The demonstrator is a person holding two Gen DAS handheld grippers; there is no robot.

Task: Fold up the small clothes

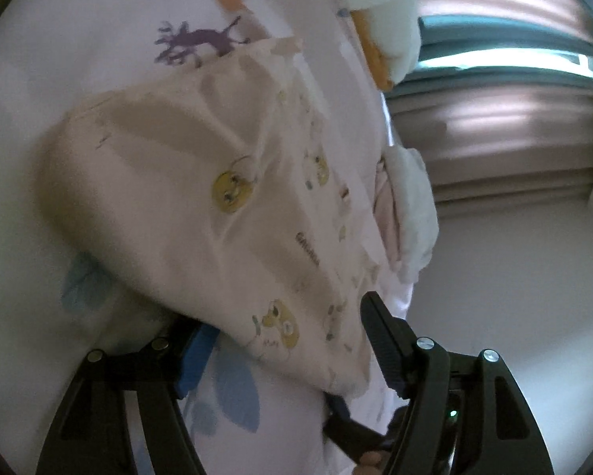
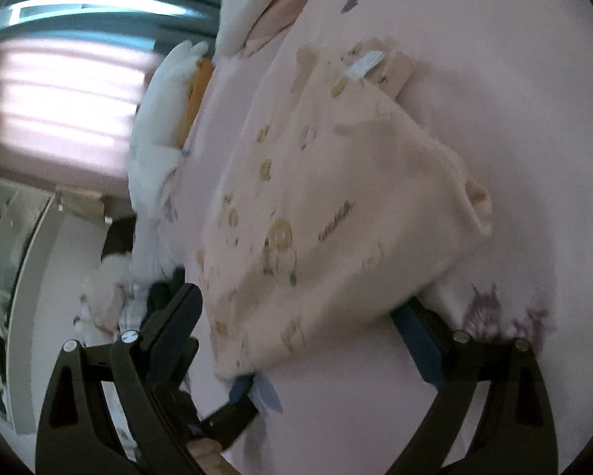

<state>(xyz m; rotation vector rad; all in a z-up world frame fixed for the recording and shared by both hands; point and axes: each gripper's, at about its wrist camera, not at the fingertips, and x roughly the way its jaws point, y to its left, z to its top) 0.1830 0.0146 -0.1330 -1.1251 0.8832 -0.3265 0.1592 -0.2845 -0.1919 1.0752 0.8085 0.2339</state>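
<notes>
A small cream garment (image 1: 201, 198) printed with yellow cartoon figures lies rumpled and partly folded on a pale pink sheet (image 1: 78, 39) with animal prints. My left gripper (image 1: 284, 348) stands open at the garment's near edge, which lies loose between the black fingers (image 1: 383, 340). The right wrist view shows the same garment (image 2: 336, 198) with a white label near its far end. My right gripper (image 2: 296, 328) is open wide there, and the garment's near corner rests between its fingers without being pinched. A black finger with a blue pad (image 2: 241, 390) from the other gripper reaches in under that corner.
White and orange folded cloths (image 1: 391, 19) and a white-and-pink bundle (image 1: 411, 213) lie along the bed's edge. The same white pile (image 2: 157, 130) shows in the right wrist view. Beyond the bed are a window with blinds (image 1: 514, 126), pale floor and a clear-sided cabinet (image 2: 7, 237).
</notes>
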